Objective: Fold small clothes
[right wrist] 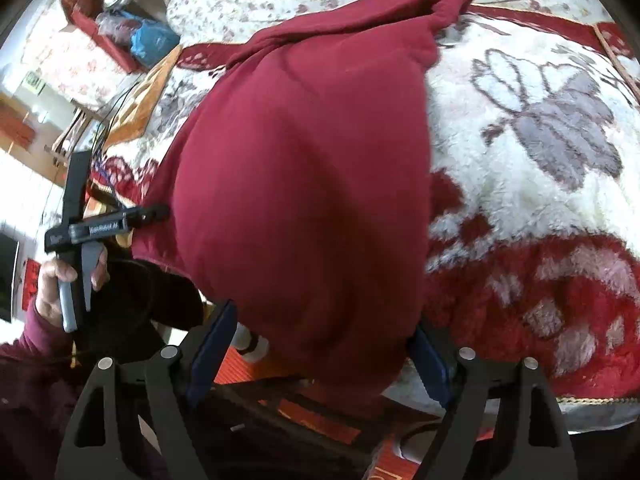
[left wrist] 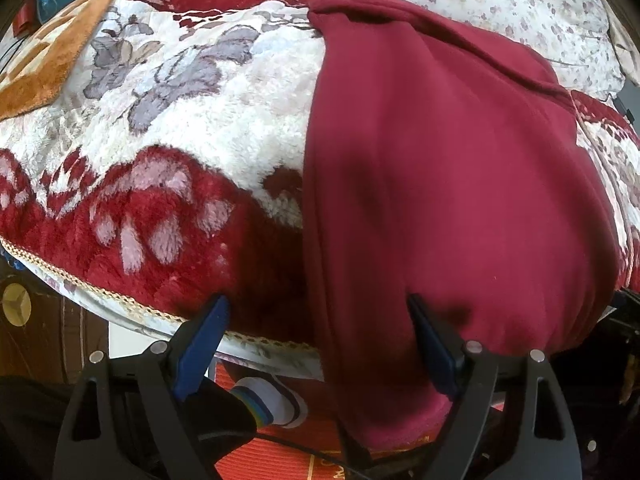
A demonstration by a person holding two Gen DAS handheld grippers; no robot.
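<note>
Garment [left wrist: 452,184]: one dark-red fleece piece, rumpled w/ soft folds, lay on a plush floral blanket [left wrist: 168,120] on the bed, near hem hanging over the edge. Two grippers were in view. Left gripper [left wrist: 318,312] was spread wide, garment's left edge between its fingers, not pinched. Right gripper [right wrist: 324,320] was also spread, cloth draped between its fingers.

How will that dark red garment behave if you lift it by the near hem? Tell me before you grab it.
The dark red garment will probably flop and sag: its near hem already hangs limp over the blanket edge. It looks thick and soft, so likely not slippery. The plush blanket may drag on it a little.
</note>
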